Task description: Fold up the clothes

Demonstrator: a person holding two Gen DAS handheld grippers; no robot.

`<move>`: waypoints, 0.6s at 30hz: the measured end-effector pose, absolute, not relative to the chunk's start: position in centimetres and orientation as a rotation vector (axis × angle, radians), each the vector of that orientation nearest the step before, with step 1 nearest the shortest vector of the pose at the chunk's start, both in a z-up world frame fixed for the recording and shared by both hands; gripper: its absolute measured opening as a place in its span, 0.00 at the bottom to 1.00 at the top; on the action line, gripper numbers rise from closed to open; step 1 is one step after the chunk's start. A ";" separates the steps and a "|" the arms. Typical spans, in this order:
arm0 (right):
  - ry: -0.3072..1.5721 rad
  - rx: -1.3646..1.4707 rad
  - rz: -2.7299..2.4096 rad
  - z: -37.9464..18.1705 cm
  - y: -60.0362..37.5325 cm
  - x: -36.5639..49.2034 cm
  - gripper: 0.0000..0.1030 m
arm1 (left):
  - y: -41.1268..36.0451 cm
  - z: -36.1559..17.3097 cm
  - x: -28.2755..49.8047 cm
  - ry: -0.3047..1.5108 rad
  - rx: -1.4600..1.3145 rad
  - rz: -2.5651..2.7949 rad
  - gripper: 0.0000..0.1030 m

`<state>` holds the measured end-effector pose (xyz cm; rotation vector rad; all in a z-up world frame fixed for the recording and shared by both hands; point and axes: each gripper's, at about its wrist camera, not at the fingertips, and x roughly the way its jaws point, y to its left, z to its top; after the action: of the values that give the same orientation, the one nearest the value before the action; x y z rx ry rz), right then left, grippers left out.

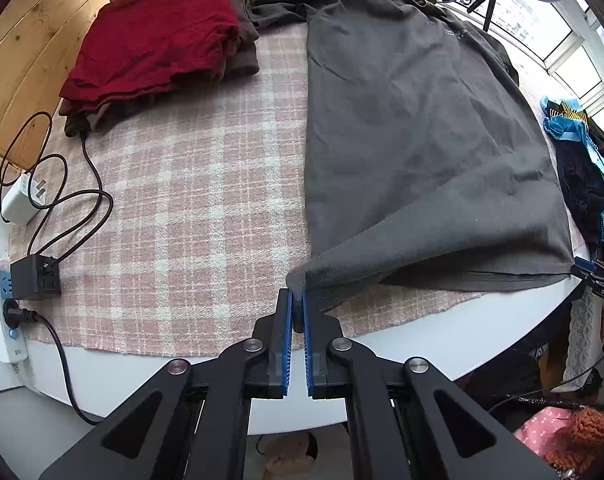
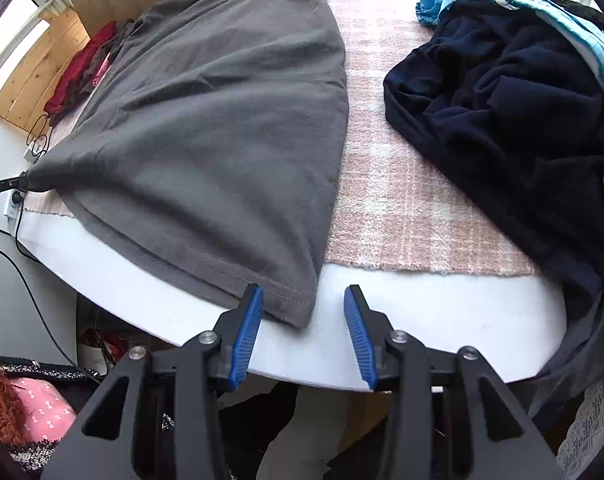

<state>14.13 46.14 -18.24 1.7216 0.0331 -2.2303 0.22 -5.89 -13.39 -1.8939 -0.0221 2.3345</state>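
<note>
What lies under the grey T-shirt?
The grey T-shirt lies on a pink plaid blanket over a white table. Anything else beneath it is covered.

Shirt spread on blanket, folded pile to its left, heaped clothes to its right

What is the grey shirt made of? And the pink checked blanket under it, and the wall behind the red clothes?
Grey shirt: looks like soft matte cotton knit; it drapes in soft folds, with a stitched hem.
Blanket: seems woolly woven cloth; fuzzy surface, frayed edge.
Wall: wood, unpainted; knots and grain show on the planks.
</note>
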 end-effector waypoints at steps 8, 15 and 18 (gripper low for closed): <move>0.129 1.644 -2.153 -16.1 44.9 14.3 0.06 | -5.9 -11.4 1.1 -0.049 -1.863 2.281 0.04; -0.076 1.573 -2.211 -10.6 49.5 13.4 0.06 | -5.5 -8.9 3.5 -0.039 -1.828 2.247 0.04; -0.023 1.642 -2.199 -12.7 50.2 14.2 0.06 | -4.8 -11.7 4.4 -0.008 -1.892 2.203 0.04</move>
<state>14.21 50.18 -12.75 1.6422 -0.0232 -2.1985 4.37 -4.85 -11.73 -1.8922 -0.0078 2.2025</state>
